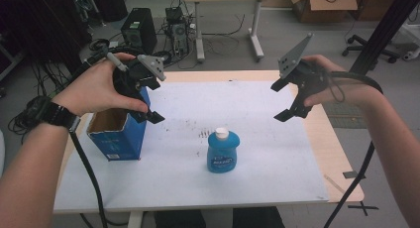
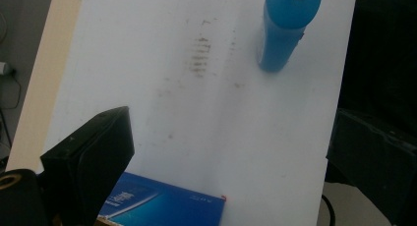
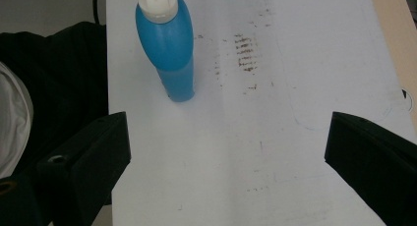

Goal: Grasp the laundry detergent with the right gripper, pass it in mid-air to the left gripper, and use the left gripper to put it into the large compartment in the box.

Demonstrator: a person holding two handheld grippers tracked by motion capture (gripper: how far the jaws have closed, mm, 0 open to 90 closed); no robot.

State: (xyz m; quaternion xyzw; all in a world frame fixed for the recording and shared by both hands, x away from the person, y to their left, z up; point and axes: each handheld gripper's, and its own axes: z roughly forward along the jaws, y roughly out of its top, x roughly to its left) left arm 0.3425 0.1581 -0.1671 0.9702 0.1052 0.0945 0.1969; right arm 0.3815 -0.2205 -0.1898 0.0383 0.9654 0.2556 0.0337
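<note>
I hold both grippers up over the wooden bench, which is covered with a white sheet.

My left gripper hangs above the open blue cardboard box, at about 10 o'clock from the bench centre. Its jaws are spread wide apart, nothing between them. In the left gripper view one black jaw rises at lower left with the blue box top just beside it; the other jaw is out at the dark right edge, hard to make out.

My right gripper hangs at about 2 o'clock from the bench centre, well apart from everything on the bench. Jaws spread wide, empty; in the right gripper view both black jaws stand at far left and far right with bare sheet between.

The blue plastic bottle with a white cap stands upright near the bench centre, slightly toward 6 o'clock, between the two grippers and touching neither. It is near the box, at the box's 3 o'clock, not touching. The bottle shows in the left gripper view at 1 o'clock and in the right gripper view at 11 o'clock.

Dark scuff marks sit on the sheet just at 11 o'clock of the bottle.

A black wristwatch is on my left wrist.
</note>
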